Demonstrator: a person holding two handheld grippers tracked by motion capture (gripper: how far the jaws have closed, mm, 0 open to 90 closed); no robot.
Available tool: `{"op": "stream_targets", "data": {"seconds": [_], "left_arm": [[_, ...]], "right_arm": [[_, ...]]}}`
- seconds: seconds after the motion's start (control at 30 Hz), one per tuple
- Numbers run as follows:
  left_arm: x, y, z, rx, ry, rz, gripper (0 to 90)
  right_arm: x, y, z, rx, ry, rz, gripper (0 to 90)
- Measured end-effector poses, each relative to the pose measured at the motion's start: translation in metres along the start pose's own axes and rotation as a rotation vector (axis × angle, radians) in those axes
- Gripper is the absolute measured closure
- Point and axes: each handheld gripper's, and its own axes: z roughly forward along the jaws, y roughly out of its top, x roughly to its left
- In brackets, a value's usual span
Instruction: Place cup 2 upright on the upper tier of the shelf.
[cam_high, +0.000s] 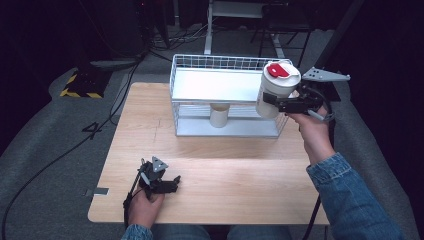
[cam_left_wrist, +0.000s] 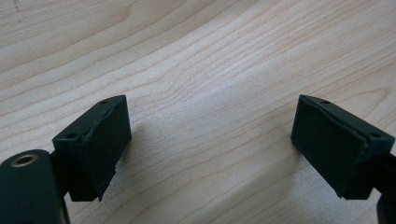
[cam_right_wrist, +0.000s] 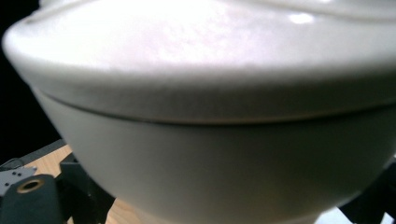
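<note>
A white lidded cup (cam_high: 276, 89) with a red tab on its lid hangs in the air at the right end of the wire rack (cam_high: 200, 62), level with the upper shelf. My right gripper (cam_high: 280, 104) is shut on its side from the right. In the right gripper view the cup (cam_right_wrist: 201, 154) looms very close, with the black jaws pressed to its lower left and right. My left gripper (cam_high: 172, 184) rests on the table near the front left. Its jaws stand open over bare wood (cam_left_wrist: 210, 144), nothing between them.
The white wire rack has two tiers and sits at the back of the wooden table (cam_high: 215, 190). A second pale cup (cam_high: 218, 115) stands on its lower tier under the shelf. Cables and a dark floor surround the table.
</note>
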Motion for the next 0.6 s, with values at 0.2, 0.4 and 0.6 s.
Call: {"op": "stream_targets", "data": {"seconds": [0.2,0.4,0.6], "left_arm": [[0.0,0.0,0.001,-0.003,0.003,-0.004,12.5],[0.0,0.001,0.001,-0.003,0.003,-0.004,12.2],[0.0,0.001,0.001,-0.003,0.002,-0.005,12.1]], "right_arm": [[-0.001,0.013,0.012,-0.001,-0.014,-0.009,11.5],[-0.004,0.025,0.027,-0.004,-0.028,-0.008,11.5],[-0.007,0.034,0.044,0.006,-0.051,-0.015,11.5]]}}
